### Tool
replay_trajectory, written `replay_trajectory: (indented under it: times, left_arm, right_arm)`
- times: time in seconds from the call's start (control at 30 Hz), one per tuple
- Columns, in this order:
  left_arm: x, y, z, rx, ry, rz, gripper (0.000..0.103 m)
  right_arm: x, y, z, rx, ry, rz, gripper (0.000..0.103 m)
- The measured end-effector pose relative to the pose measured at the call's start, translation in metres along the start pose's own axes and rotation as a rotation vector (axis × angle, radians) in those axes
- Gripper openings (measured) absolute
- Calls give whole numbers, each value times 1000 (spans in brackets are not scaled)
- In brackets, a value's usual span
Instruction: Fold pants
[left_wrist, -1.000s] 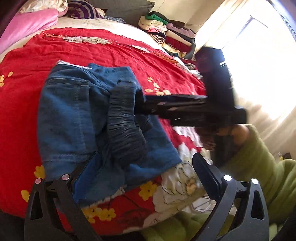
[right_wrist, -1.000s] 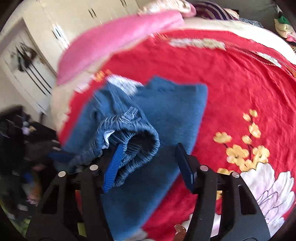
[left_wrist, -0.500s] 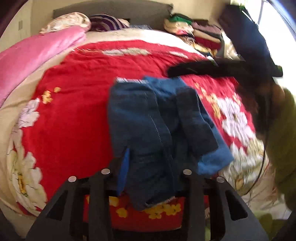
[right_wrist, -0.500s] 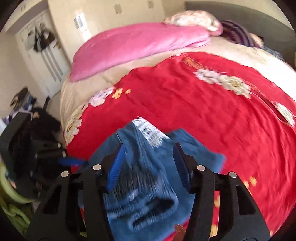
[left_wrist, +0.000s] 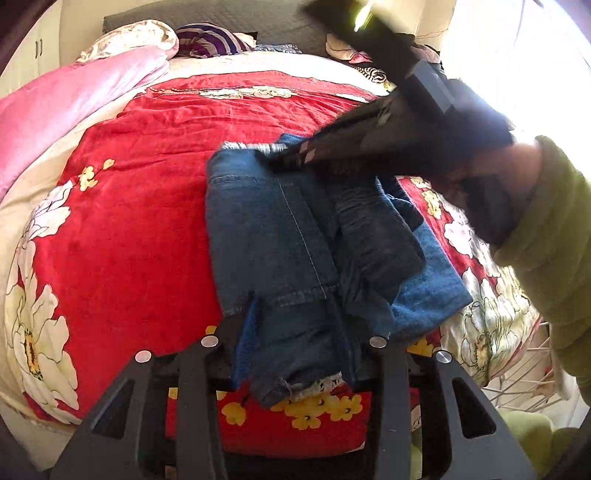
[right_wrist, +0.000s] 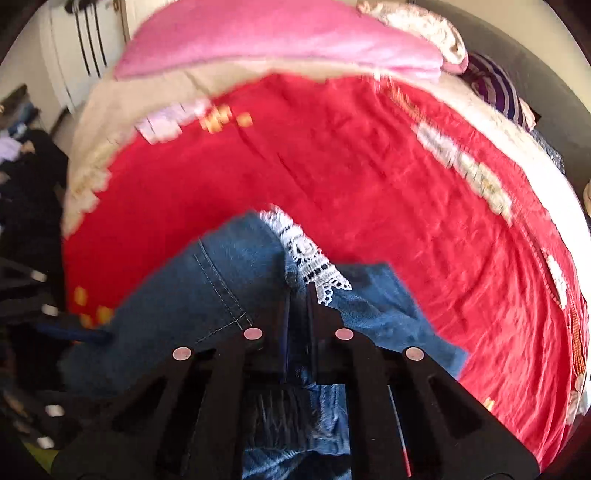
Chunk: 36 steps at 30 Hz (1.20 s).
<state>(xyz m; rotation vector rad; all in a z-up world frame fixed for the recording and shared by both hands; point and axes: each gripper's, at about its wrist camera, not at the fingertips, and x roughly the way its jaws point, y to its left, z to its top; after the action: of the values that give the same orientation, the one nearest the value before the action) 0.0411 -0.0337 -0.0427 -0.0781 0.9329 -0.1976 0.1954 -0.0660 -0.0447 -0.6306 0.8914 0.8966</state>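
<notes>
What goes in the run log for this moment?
left claw: around jeans hem | right claw: shut on jeans | bedspread: red

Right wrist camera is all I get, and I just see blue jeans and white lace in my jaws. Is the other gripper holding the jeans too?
Observer: Yes. The left gripper has the opposite end of the blue denim pants, and cloth fills the gap between its jaws.
Child: Who's holding my gripper?
Observer: An arm in a light green knitted sleeve.
Child: What's beside the bed?
Observer: A white wire rack, just past the edge of the red floral bedspread.
</notes>
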Motion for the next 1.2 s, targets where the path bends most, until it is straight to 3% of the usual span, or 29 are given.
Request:
replay_trajectory:
  times: [0.13, 0.23, 0.4, 0.47, 0.8, 0.9, 0.97, 1.2]
  left_arm:
    - [-2, 0, -1, -11, 6, -12, 42]
    - [-3, 1, -1, -13, 6, -17, 43]
    - [-4, 0, -2, -17, 9, -30, 53]
    - [-6, -1, -3, -18, 10, -36, 59]
    - [-23, -8, -3, -13, -10, -51, 62]
    - [-30, -9, 0, -7, -27, -47, 63]
    - [-36, -8, 2, -8, -44, -38, 72]
    - [-41, -2, 13, -19, -73, -3, 79]
  right_arm:
    - [5, -2, -4, 40, -17, -9, 4]
    - [-8, -7, -6, 83, -52, -9, 11]
    - [-39, -13, -12, 150, -120, -19, 39]
    - [-53, -17, -16, 183, -153, -19, 45]
    - [-108, -30, -49, 291, -283, -68, 73]
    - [-119, -34, -61, 319, -304, -87, 77]
    - [-124, -36, -68, 333, -316, -92, 79]
    - [-134, -41, -92, 387, -342, -103, 85]
